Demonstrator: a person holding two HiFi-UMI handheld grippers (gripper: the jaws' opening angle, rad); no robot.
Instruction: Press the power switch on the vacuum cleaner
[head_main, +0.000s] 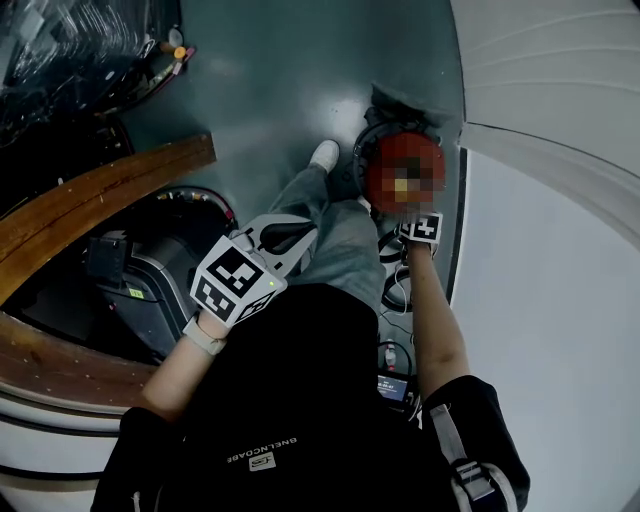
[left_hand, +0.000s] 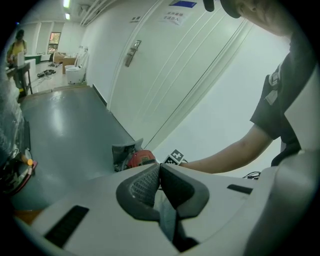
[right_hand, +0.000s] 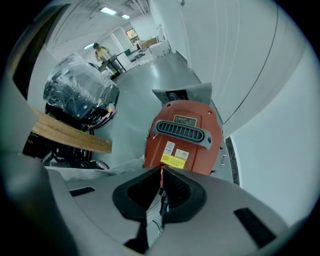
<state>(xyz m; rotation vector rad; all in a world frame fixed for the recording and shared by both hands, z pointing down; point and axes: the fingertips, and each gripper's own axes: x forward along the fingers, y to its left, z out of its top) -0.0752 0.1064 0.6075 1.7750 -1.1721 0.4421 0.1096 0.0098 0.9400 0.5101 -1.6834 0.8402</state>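
The red vacuum cleaner (right_hand: 182, 137) stands on the grey floor by the white wall, with a grey grille handle (right_hand: 182, 132) and a yellow label (right_hand: 173, 161) on top. I cannot make out its power switch. My right gripper (right_hand: 161, 170) is shut and empty, its tips just above the label end of the vacuum (head_main: 402, 165). In the head view the right gripper (head_main: 414, 214) hangs low at the vacuum's near side. My left gripper (head_main: 292, 238) is shut and empty, held over my leg. In its own view the left gripper (left_hand: 160, 165) points toward the vacuum (left_hand: 140, 158).
A curved wooden plank (head_main: 100, 195) and a dark machine (head_main: 130, 275) lie to the left. Plastic-wrapped equipment (right_hand: 80, 95) stands farther back. Cables (head_main: 395, 290) lie on the floor by my feet. The white wall (head_main: 560, 300) closes the right side. A person (right_hand: 102, 52) stands far off.
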